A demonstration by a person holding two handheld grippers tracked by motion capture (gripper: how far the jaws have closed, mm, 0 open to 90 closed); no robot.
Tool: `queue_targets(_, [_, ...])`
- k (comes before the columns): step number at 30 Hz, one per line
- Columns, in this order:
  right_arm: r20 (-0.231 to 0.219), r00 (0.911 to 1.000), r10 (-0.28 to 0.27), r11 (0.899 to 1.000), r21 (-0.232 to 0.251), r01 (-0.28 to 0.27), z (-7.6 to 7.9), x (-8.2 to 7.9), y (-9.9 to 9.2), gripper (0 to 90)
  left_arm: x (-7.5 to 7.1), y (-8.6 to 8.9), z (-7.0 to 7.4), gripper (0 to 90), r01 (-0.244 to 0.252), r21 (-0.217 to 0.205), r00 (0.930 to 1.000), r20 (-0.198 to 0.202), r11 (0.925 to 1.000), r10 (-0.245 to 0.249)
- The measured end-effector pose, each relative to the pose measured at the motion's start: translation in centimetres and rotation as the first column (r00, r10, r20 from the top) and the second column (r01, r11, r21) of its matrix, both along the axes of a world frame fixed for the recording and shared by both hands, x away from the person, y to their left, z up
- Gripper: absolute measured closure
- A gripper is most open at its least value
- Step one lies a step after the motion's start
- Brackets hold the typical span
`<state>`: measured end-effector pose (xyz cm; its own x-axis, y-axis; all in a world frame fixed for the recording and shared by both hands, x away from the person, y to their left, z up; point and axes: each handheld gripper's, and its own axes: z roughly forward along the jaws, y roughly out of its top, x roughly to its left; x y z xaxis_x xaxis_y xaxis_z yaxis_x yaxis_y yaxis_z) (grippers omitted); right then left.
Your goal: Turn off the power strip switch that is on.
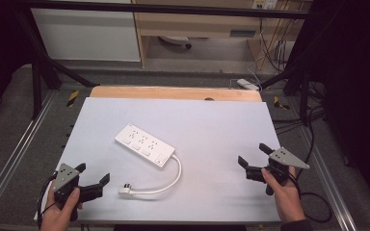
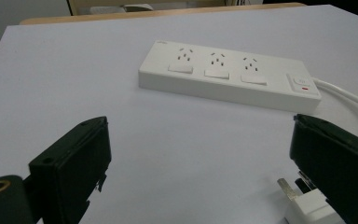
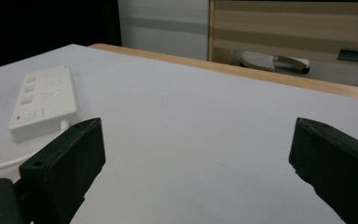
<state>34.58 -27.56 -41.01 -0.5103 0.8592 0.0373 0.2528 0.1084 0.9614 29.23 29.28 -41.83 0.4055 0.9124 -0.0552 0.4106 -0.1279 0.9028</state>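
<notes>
your left gripper (image 1: 95,177) sits at the near-left corner of the white table (image 1: 212,125), held in your left hand (image 1: 60,211), jaws spread wide with nothing between them; in the left gripper view the jaws frame the work ahead. the plug (image 1: 125,190) lies just beside that gripper, toward the table's middle, its metal pins (image 2: 289,189) showing next to the right-hand jaw. judged from its look, the plug is a small, hard, light plastic body: it should take a firm pinch without harm, but may skid on the smooth surface, so take it across its flat sides, clear of the pins. the cable (image 1: 171,180) curves from the plug up to the power strip (image 1: 144,145); it looks springy and will likely tug the plug back as you lift. the power strip lies flat near the table's centre, turned at a slant, sockets (image 2: 216,58) upward, switch (image 2: 300,81) at the cable end. it appears rigid and light enough to slide if pushed; steady it on its long edges. your right gripper (image 1: 254,159) hovers at the near-right, well apart from the strip, gripped from below by your right hand (image 1: 284,190), jaws likewise parted and empty, aimed toward the table's centre.
</notes>
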Motion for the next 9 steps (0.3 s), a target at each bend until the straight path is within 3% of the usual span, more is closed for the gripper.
queue_targets(9, [-0.084,0.9952,0.050,0.998,-0.045,-0.054,-2.7,0.3,2.0,3.5,0.0,0.0,0.1,5.1,0.004,0.004,1.0000,0.001,1.0000,-0.004])
